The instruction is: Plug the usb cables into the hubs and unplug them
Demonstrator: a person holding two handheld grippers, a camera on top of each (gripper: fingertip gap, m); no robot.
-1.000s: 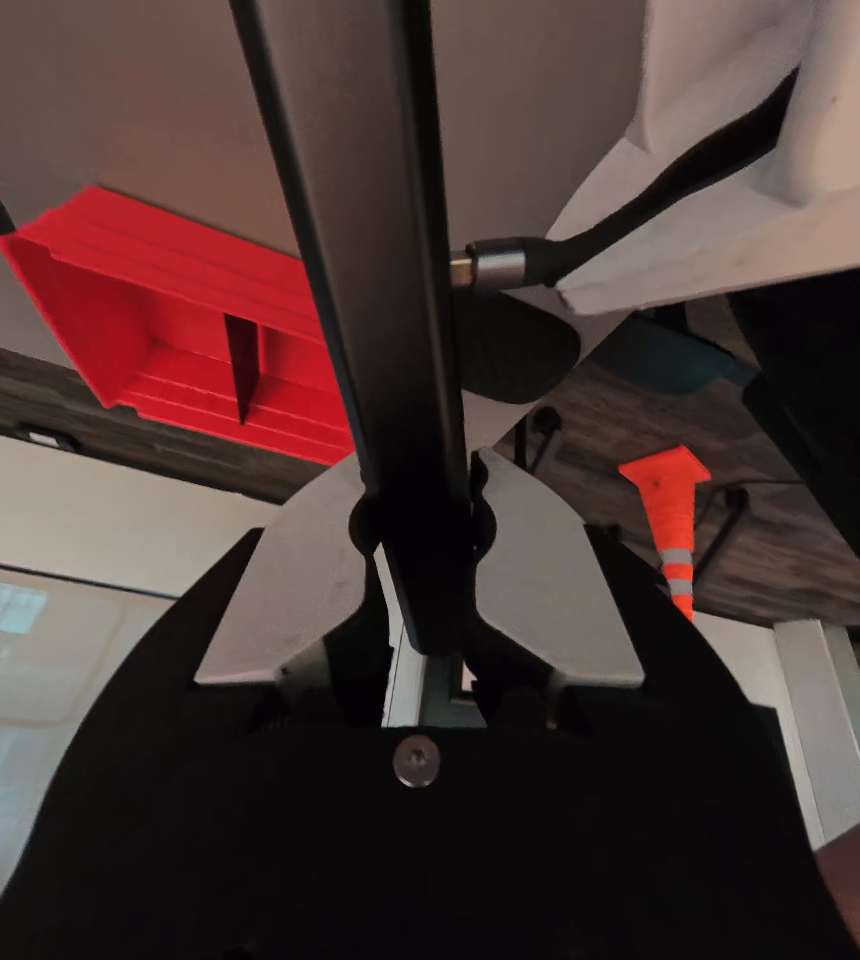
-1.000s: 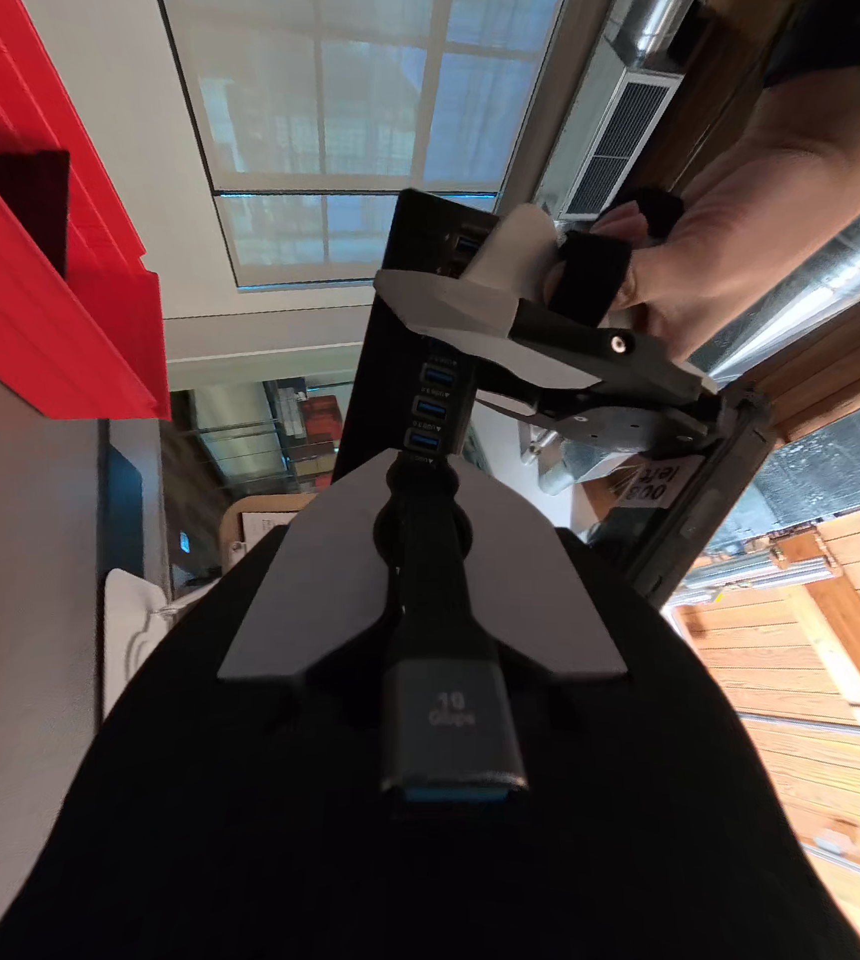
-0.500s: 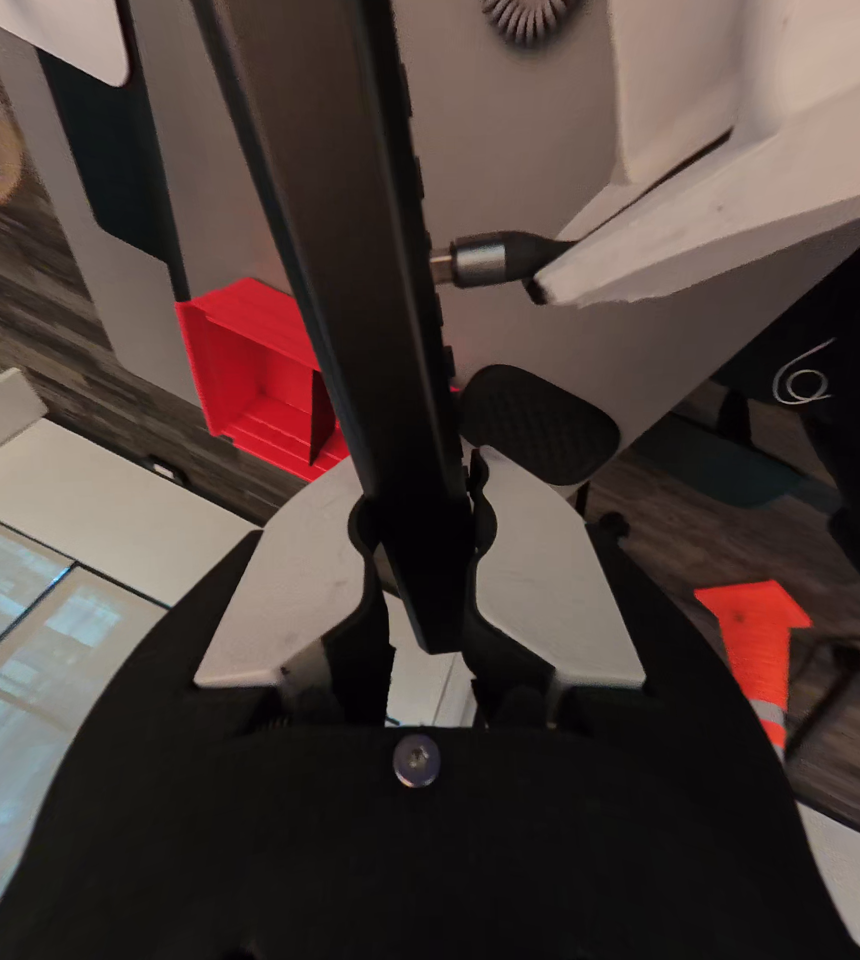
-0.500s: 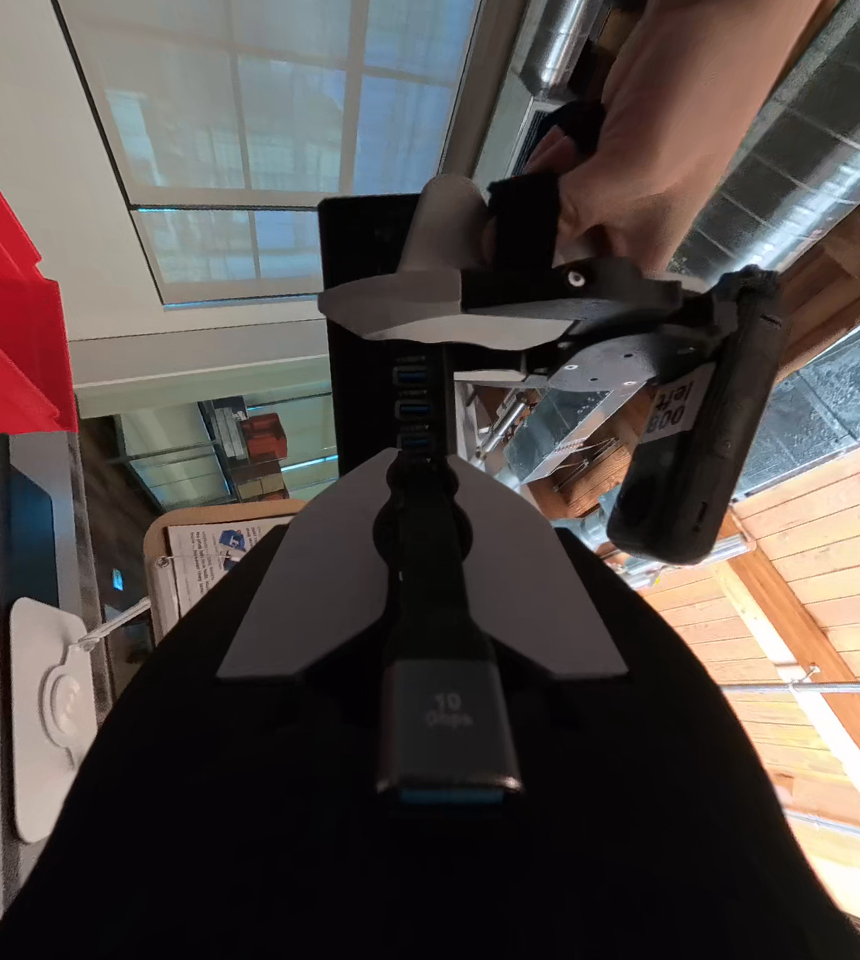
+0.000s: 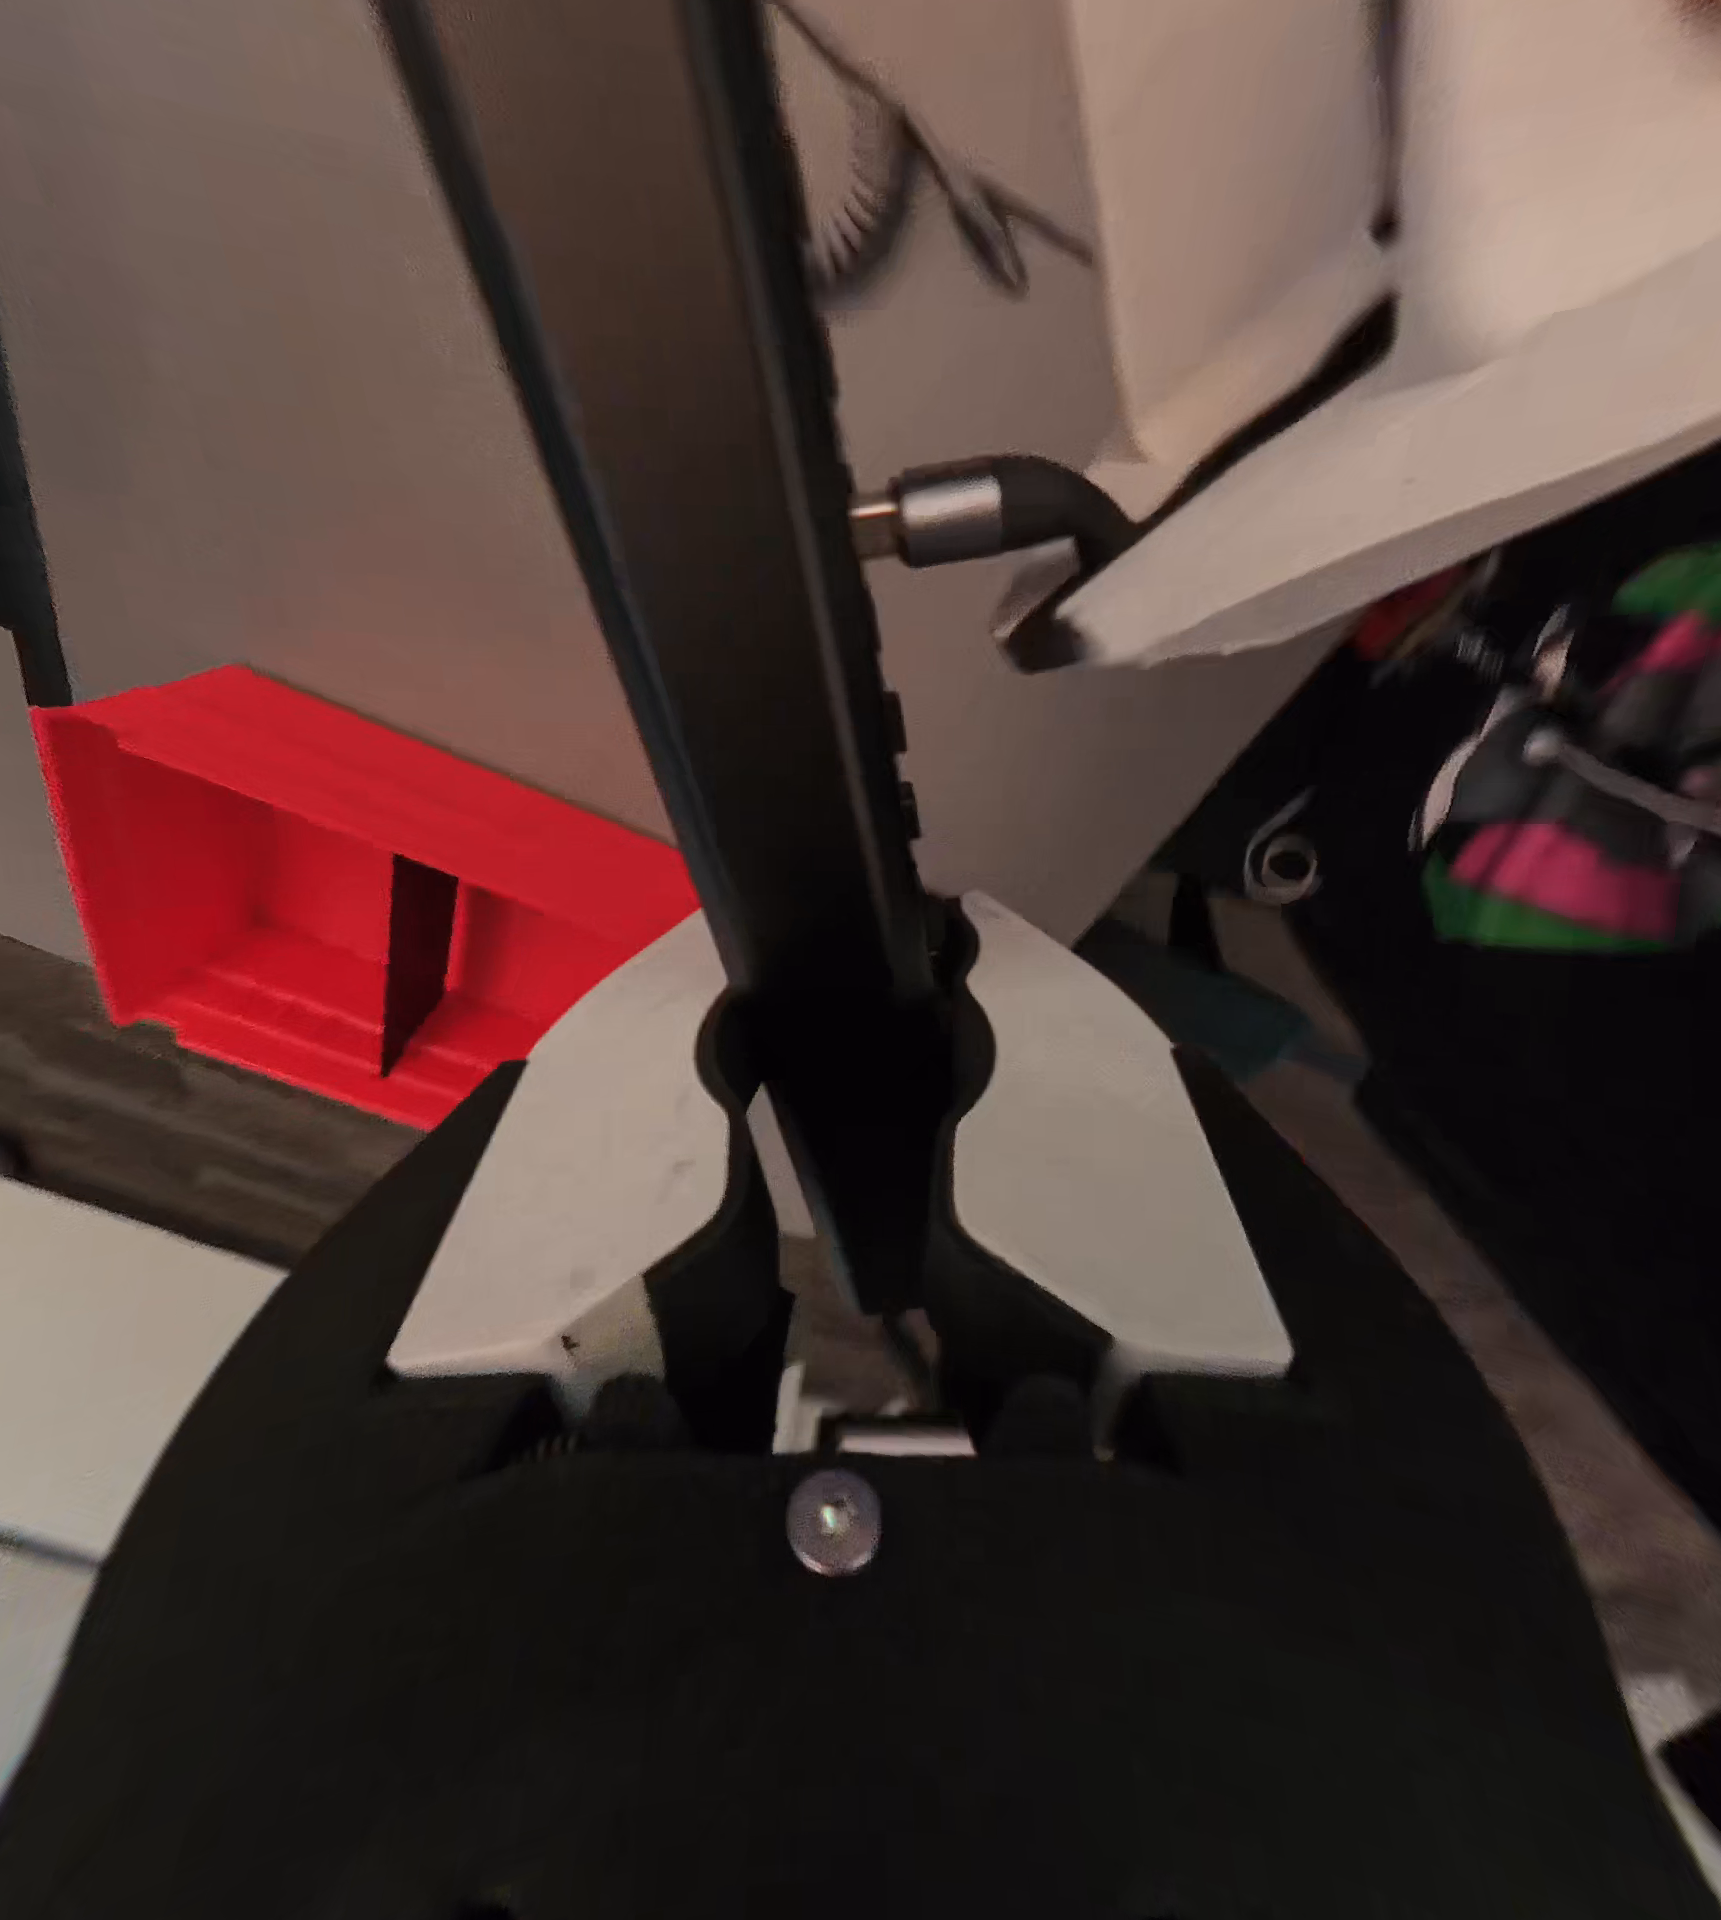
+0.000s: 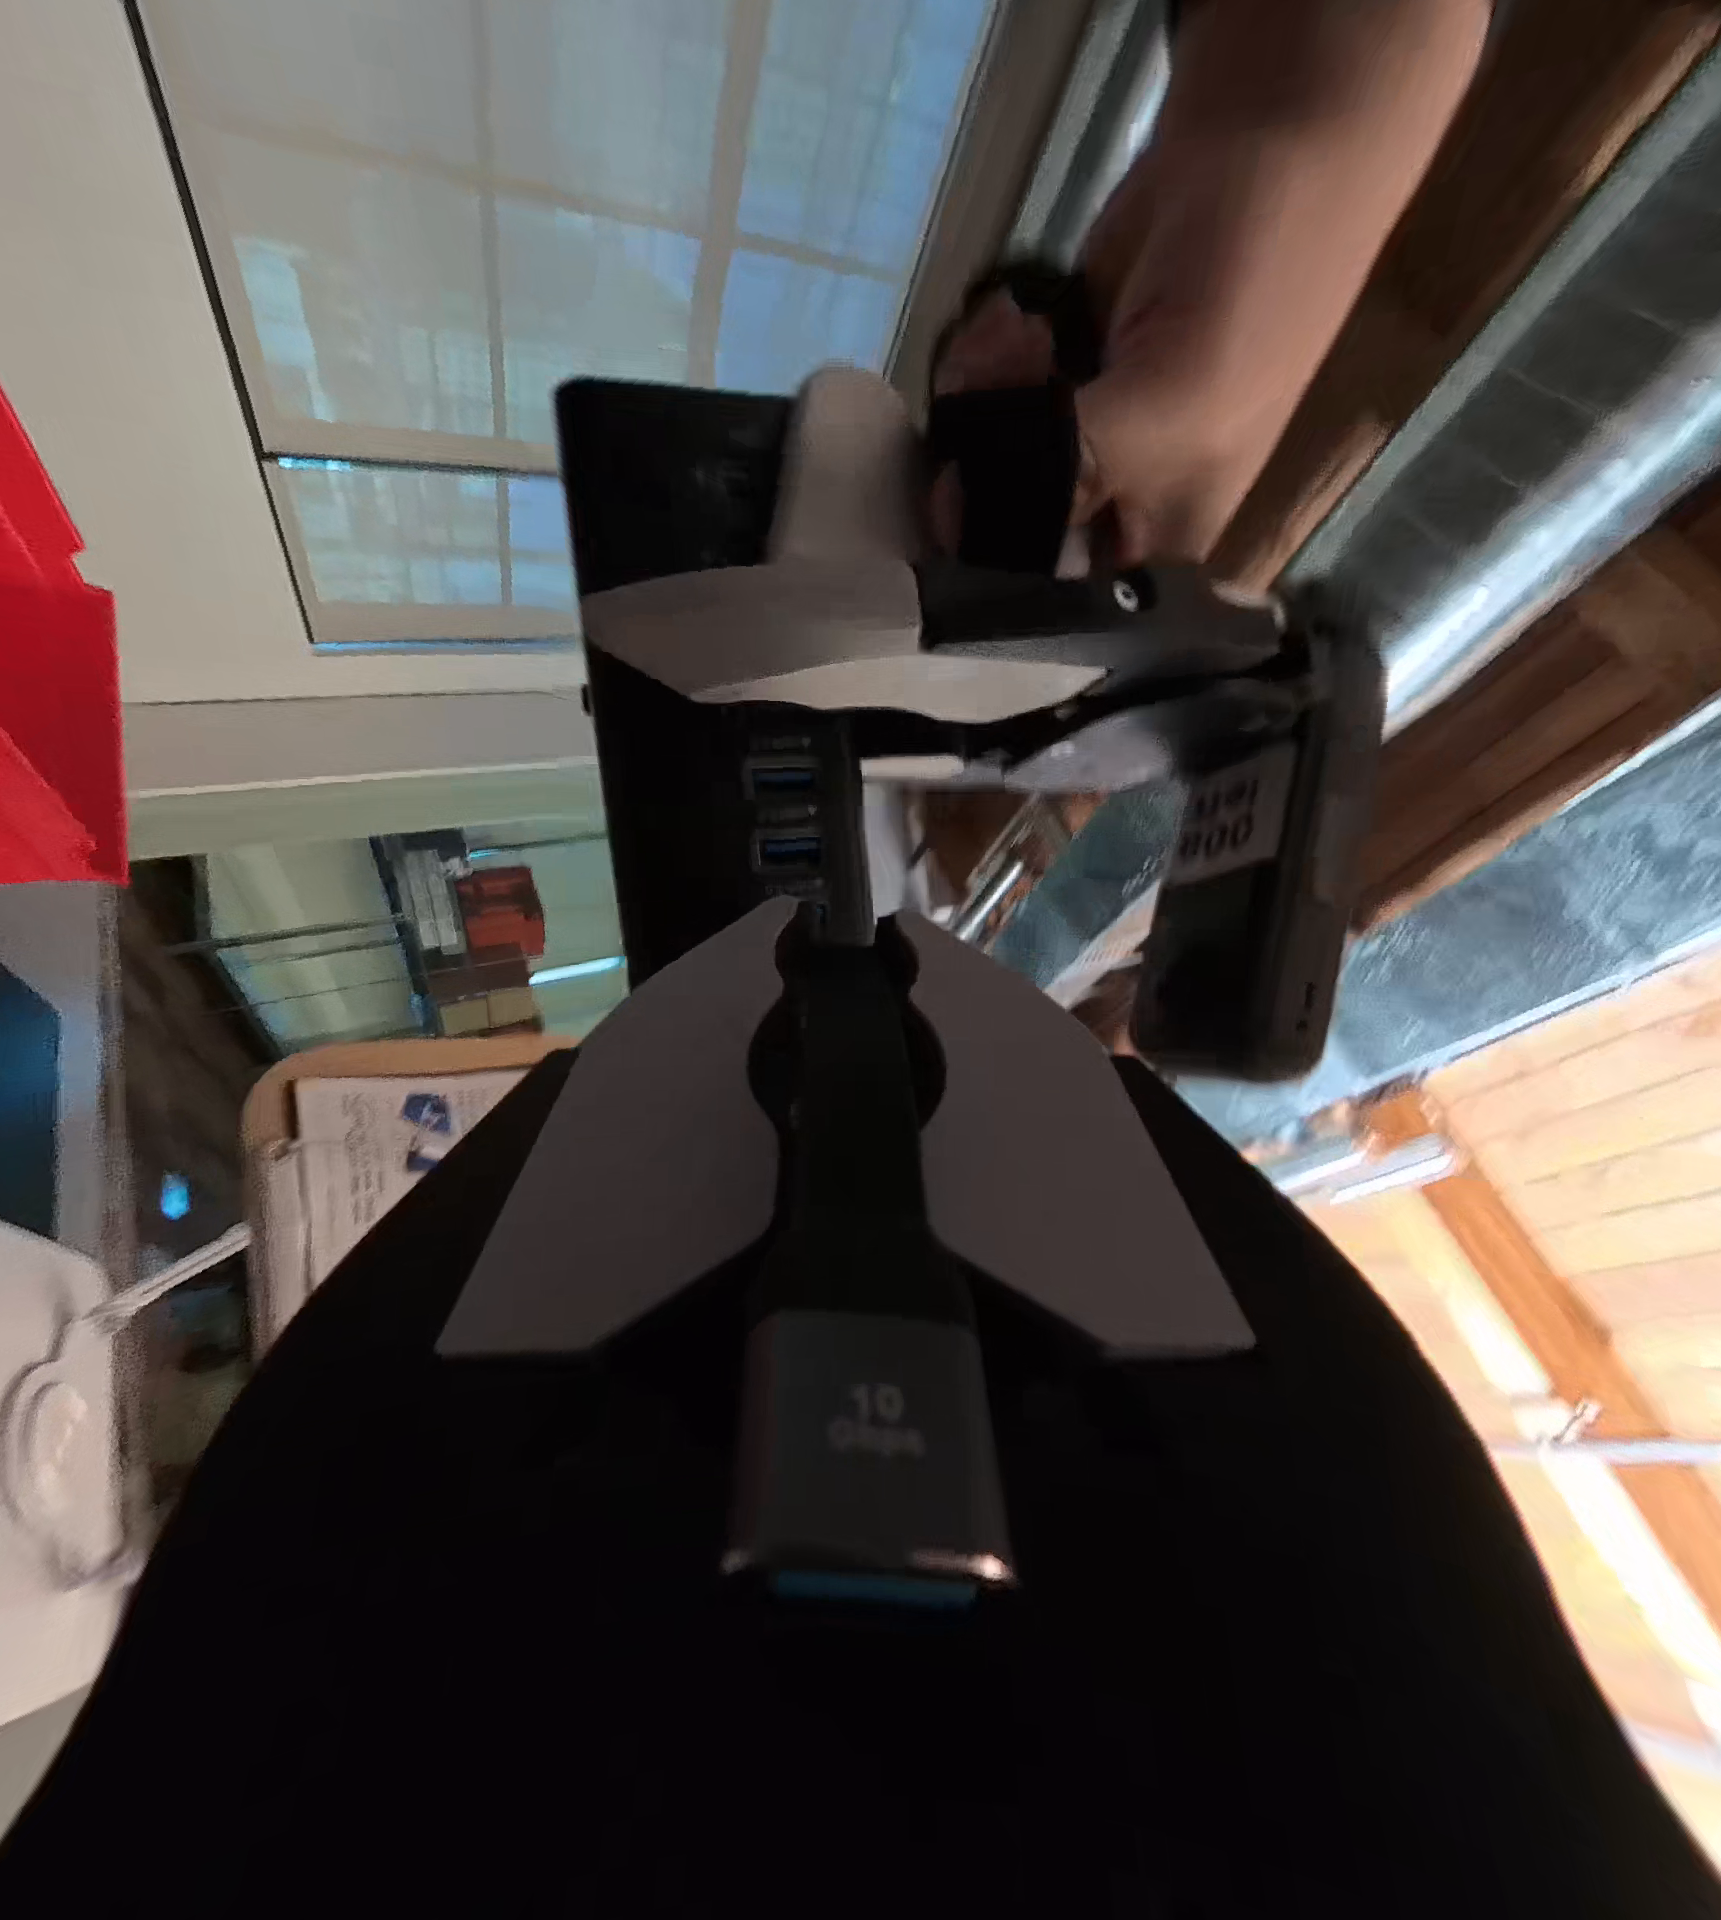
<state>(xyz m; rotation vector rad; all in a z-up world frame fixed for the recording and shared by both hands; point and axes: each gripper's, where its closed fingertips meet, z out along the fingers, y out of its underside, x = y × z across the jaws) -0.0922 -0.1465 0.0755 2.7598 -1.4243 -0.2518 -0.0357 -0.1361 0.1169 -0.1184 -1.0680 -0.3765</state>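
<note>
From my left cam the hub I'm holding is plain black, and the cable's plug beside it has a silver-grey metal shell on a black cord. The bin behind is bright red with a black divider. Gripper fingers are pale grey on black bodies. Right cam: two hub ports show blue inside, the adapter is dark grey with a blue mouth, and there's warm orange-brown wood planking off to the side.
</note>
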